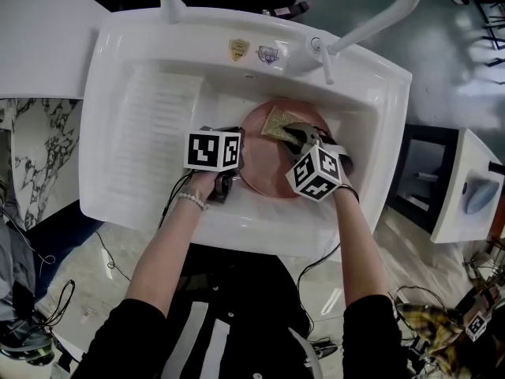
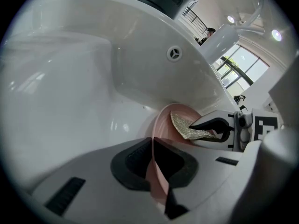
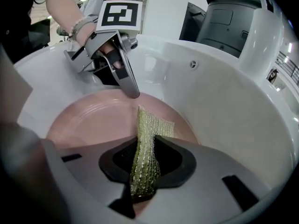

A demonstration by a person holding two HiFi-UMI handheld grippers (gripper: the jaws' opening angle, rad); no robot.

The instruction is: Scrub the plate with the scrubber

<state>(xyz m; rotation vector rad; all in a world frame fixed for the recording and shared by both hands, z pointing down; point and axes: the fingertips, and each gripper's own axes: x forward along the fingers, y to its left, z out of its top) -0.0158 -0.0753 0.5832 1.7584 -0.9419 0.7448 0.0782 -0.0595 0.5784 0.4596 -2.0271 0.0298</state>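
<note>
Head view: sink (image 1: 158, 30) rings plate (image 1: 268, 170), faucet (image 1: 385, 20) apparently overhanging.

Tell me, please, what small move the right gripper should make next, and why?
Probably slide the right gripper so the scrubber sweeps across the plate. It clamps the scrubber, whose free end appears to rest on the plate, and the left gripper pinches the plate's rim, steadying it.

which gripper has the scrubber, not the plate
The right gripper: its jaws are clamped on the yellow-green mesh scrubber, while the left gripper pinches the pink plate by its rim.
</note>
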